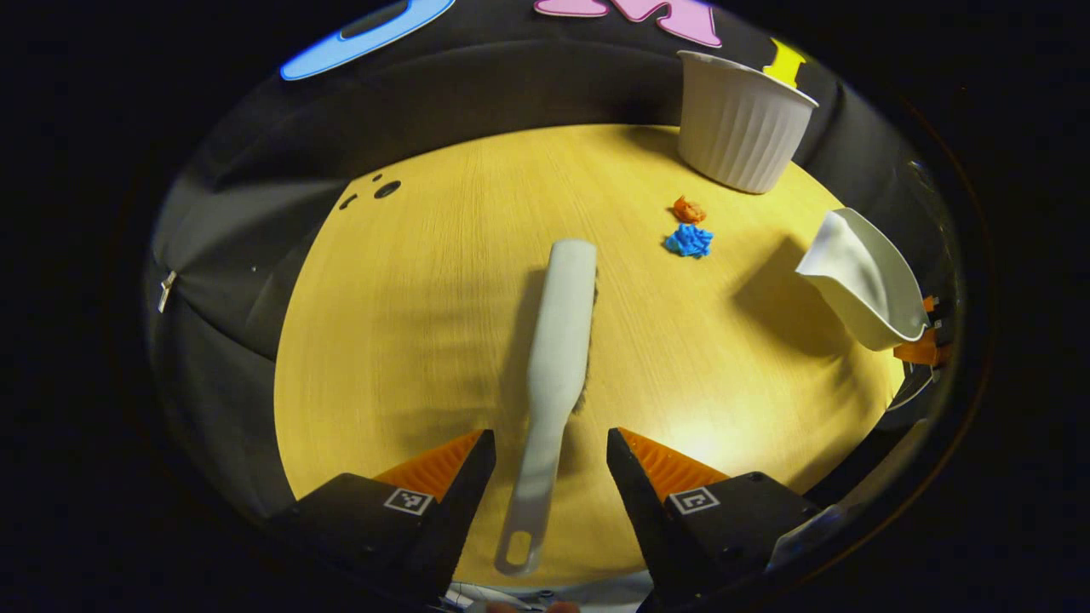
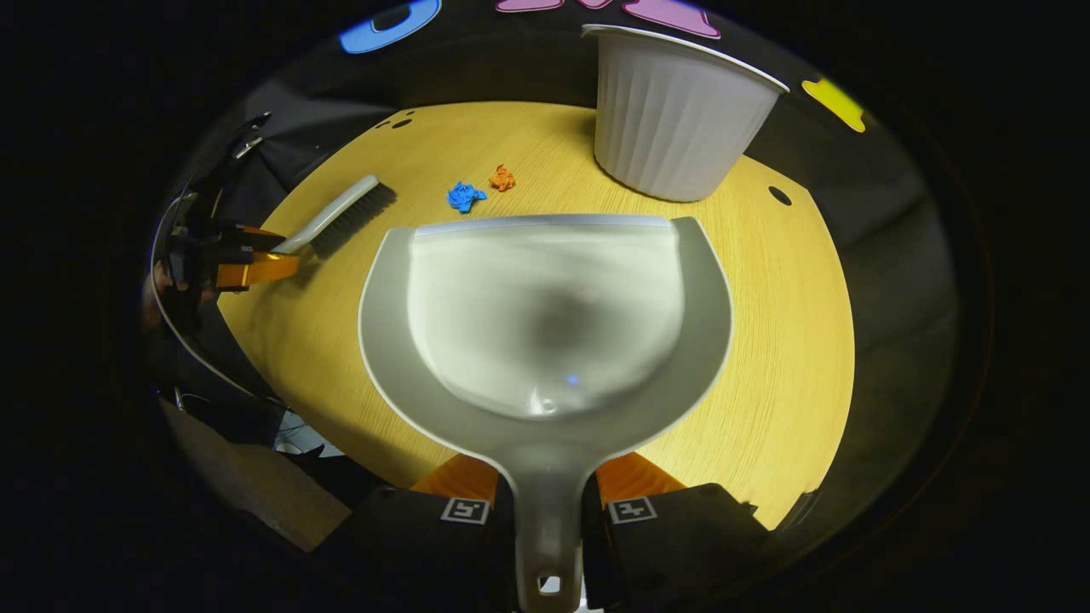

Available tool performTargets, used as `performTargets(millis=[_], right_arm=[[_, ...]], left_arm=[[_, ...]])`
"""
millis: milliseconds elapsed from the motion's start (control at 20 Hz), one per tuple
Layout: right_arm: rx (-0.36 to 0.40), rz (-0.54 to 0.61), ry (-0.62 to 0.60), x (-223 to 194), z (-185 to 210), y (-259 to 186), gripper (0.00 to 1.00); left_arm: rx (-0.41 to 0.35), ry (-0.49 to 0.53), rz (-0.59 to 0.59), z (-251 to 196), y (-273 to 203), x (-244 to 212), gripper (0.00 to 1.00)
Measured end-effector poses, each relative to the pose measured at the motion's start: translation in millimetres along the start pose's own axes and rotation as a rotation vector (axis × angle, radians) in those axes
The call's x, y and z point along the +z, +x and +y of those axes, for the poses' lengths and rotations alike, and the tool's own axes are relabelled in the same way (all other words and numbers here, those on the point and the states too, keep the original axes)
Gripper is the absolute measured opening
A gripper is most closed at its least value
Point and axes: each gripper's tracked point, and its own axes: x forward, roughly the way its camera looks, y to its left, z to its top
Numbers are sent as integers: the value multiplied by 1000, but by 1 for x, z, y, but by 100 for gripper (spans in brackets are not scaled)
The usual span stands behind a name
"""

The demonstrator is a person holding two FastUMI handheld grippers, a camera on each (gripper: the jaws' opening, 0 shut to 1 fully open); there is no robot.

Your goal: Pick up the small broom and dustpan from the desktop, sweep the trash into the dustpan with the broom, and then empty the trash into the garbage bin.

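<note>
A pale small broom point(image 1: 558, 340) lies on the wooden desktop point(image 1: 409, 323), bristles facing right. Its handle runs between the fingers of my left gripper point(image 1: 549, 464), which is open with a gap on each side. My right gripper point(image 2: 547, 502) is shut on the handle of the grey-white dustpan point(image 2: 545, 315), held tilted above the desk with its mouth facing away. A blue paper scrap point(image 1: 688, 241) and an orange scrap point(image 1: 689, 209) lie beyond the broom's head. In the right gripper view the broom point(image 2: 336, 217) and left gripper point(image 2: 255, 264) are at far left, the scraps point(image 2: 465, 196) ahead.
A white ribbed garbage bin point(image 2: 677, 119) stands on the far side of the desk, just past the scraps. The dustpan point(image 1: 864, 285) hangs at the desk's right edge in the left gripper view. Small dark holes point(image 1: 386, 189) mark the far left corner.
</note>
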Motion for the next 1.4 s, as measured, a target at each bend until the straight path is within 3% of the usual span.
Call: performTargets(millis=[50, 200, 500, 650, 700, 750, 1000, 1050, 1400], right_arm=[[-1, 5, -3, -1, -1, 0, 39], [-2, 12, -5, -3, -2, -1, 35], [8, 32, -12, -2, 1, 0, 35], [19, 57, -55, 0, 6, 1, 35], [25, 68, -69, 1, 7, 1, 32], [32, 80, -85, 3, 8, 2, 35], [28, 178, -236, 12, 3, 4, 39], [36, 193, -246, 14, 5, 7, 36], [39, 268, -292, 14, 4, 23, 35]], left_arm=[[-5, -1, 15, 2, 6, -1, 85], [3, 8, 66, 8, 23, -3, 84], [-44, 12, 130, -3, 38, -9, 68], [-64, 29, 120, -10, 42, -4, 55], [-55, 46, 121, -9, 44, -2, 46], [-37, 60, 129, -5, 42, 0, 30], [-31, 118, 91, -10, 43, 45, 26], [-39, 126, 86, -15, 47, 56, 26], [-54, 230, 41, -49, 70, 132, 26]])
